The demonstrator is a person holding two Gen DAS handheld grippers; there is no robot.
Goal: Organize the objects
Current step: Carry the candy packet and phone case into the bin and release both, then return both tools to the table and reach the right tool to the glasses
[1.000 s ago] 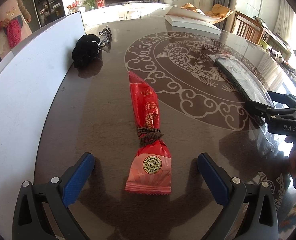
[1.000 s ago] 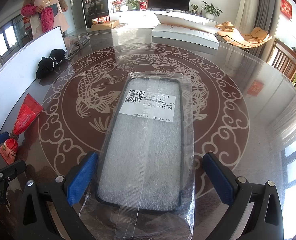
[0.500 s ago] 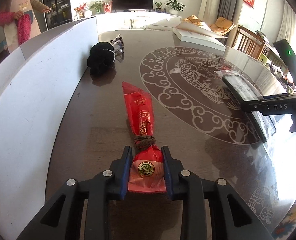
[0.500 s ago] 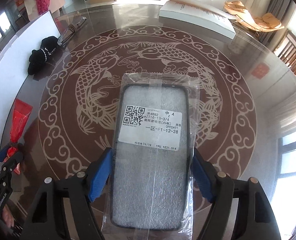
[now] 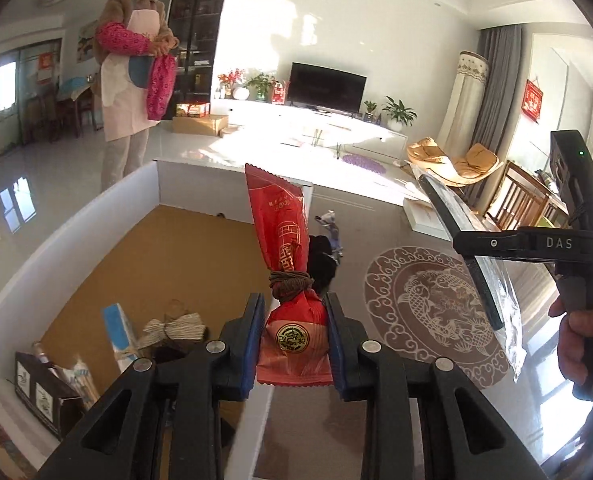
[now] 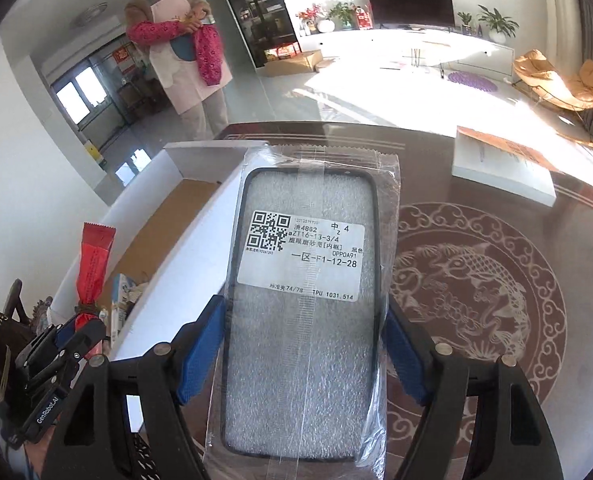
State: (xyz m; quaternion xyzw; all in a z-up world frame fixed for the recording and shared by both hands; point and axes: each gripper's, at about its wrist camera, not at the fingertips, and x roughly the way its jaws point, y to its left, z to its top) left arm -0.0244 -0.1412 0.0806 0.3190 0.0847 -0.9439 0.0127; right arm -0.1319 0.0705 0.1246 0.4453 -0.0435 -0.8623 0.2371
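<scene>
My left gripper (image 5: 294, 344) fingers pinching a glossy red snack packet (image 5: 286, 276) above the white box (image 5: 76, 232) wall, my right gripper (image 6: 302, 354) fingers clamping a flat bagged phone case (image 6: 302, 320) over the patterned tabletop (image 6: 496, 280), its label readable only from the right wrist

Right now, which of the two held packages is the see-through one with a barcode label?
The phone case package in the right gripper: clear plastic with a white QR label. The left gripper holds an opaque red snack packet tied with cord.

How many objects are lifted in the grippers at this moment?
2: the red snack packet in the left gripper, and the bagged phone case in the right gripper.
</scene>
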